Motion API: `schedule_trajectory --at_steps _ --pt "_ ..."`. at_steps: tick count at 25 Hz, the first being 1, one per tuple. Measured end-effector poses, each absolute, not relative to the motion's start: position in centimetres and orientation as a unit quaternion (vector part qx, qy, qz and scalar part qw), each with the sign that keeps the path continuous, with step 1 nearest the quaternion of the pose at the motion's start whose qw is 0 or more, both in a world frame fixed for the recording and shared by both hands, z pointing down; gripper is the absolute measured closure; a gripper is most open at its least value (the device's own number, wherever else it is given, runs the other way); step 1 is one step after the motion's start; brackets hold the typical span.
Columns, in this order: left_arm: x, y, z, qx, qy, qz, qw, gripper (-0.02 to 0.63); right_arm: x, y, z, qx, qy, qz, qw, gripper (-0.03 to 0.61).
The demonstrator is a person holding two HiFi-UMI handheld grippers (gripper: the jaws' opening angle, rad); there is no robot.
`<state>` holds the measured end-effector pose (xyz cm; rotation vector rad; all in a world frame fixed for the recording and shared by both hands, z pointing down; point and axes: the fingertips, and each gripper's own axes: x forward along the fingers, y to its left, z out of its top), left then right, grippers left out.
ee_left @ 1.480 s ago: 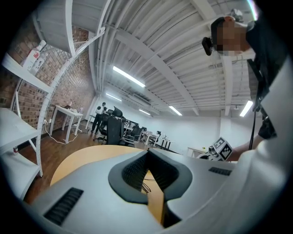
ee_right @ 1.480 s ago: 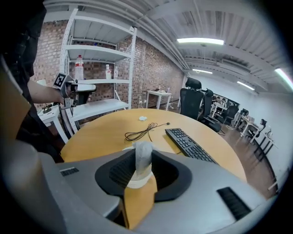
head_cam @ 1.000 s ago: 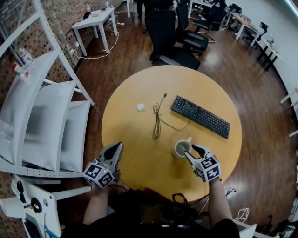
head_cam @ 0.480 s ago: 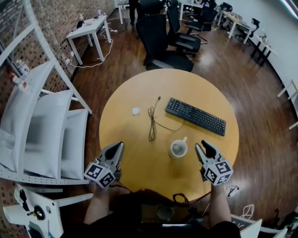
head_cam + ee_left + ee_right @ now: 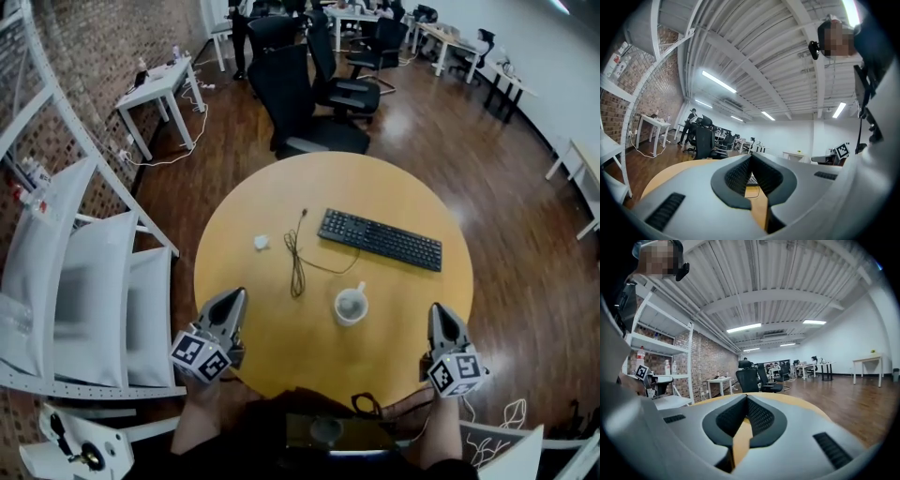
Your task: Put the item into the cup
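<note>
A white cup stands near the front of the round wooden table, with something pale lying inside it. My right gripper hangs at the table's front right edge, well to the right of the cup, its jaws shut and holding nothing. Over the front left edge my left gripper is held, also shut and empty. In both gripper views the jaw tips meet with only the tabletop beyond them.
A black keyboard lies beyond the cup. A dark cable trails left of it, next to a small white scrap. White shelving stands at the left. Black office chairs and white desks lie beyond the table.
My right gripper has pulled back from beside the cup to the table's front right edge and its jaws have closed. The left gripper has stayed where it was.
</note>
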<state>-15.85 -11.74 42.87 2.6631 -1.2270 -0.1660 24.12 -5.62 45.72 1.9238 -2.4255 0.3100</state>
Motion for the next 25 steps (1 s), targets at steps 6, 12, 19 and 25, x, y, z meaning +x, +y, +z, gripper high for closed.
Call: schedule_trajectory --at_steps 6,12,19,25 --pt "-15.4 -12.0 42.9 0.904 -0.411 -0.055 0.106 0.611 25.2 -4.1 47.1 0.638 -0.761 0.114 -0.002 0.569" --pt "-15.4 -11.7 43.3 0.902 -0.414 -0.055 0.111 0.611 24.5 -4.3 46.9 0.635 -0.766 0.098 0.014 0.569" --pt "-15.7 -11.6 43.2 0.899 -0.419 -0.065 0.110 0.611 23.9 -4.7 46.6 0.630 -0.771 0.093 0.013 0.569" --pt "-15.5 -11.6 43.0 0.900 -0.416 -0.071 0.110 0.611 24.0 -5.0 46.2 0.625 -0.775 0.094 0.008 0.569"
